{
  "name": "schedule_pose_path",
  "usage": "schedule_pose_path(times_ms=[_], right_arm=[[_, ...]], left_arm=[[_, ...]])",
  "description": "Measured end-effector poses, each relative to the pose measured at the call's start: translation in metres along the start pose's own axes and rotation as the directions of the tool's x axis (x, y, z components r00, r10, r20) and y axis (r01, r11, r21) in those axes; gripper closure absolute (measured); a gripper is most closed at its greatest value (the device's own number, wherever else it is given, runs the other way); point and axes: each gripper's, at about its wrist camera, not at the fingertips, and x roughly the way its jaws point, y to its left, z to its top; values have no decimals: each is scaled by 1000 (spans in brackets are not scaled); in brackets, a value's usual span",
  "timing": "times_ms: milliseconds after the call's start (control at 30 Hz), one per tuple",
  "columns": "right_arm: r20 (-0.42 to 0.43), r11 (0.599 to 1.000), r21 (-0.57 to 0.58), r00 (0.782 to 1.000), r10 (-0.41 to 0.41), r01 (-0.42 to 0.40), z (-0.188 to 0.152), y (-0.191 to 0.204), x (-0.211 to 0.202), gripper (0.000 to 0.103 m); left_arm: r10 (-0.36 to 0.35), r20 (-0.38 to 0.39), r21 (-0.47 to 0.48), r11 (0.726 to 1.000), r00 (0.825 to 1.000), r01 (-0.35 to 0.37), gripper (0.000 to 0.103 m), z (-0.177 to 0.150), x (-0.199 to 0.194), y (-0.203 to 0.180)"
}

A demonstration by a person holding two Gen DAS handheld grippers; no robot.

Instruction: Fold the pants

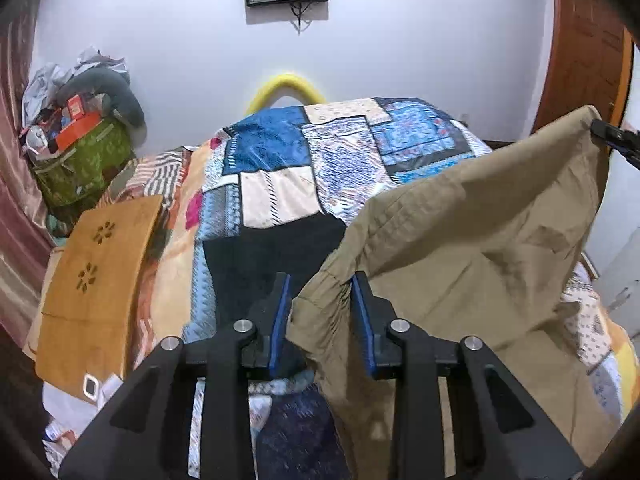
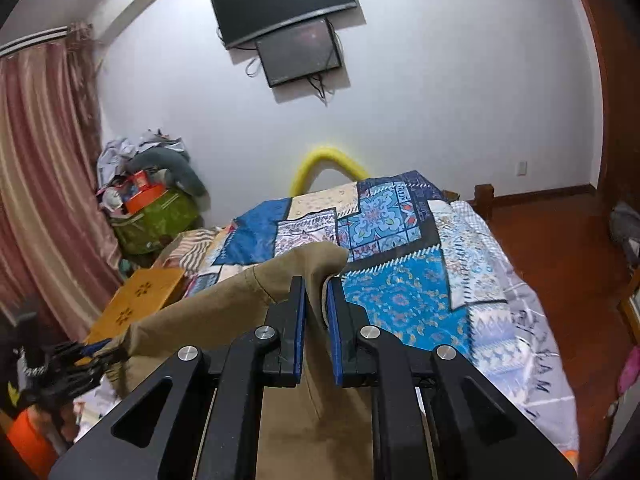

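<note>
The khaki pants (image 1: 472, 240) hang in the air above the bed, stretched between my two grippers. My left gripper (image 1: 322, 284) has one corner of the cloth between its blue pads; the jaws stand fairly wide and the fabric bunches against the right pad. My right gripper (image 2: 316, 284) is shut on the other corner of the pants (image 2: 304, 268), with the cloth pinched between its narrow pads. The right gripper's tip also shows in the left wrist view (image 1: 612, 136) at the far right, holding the raised corner.
A bed with a blue patchwork quilt (image 2: 400, 264) lies below. An orange wooden board (image 1: 96, 280) rests at its left edge. A green bag piled with clutter (image 1: 80, 160) stands by the pink curtain (image 2: 44, 184). Screens hang on the white wall (image 2: 288, 28).
</note>
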Motion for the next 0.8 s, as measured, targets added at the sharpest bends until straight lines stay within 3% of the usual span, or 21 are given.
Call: schedule_pose_path(times_ms=[367,633,800], right_arm=[[-77,998,-48,996,-47,44,-73,6,-88,95],[-124,990,-76,984,-129,120,-131,13,-128,95],[-212,987,-35,964,-162,158,-178,7,-139,93]], left_arm=[[-45,-4,97,994,999,45,81,-62,-66,-26],[-131,-100,111,984,986,142,80,-127,-87,-34],[-105,-154,140,982,982,127,74,-165,-89,-44]])
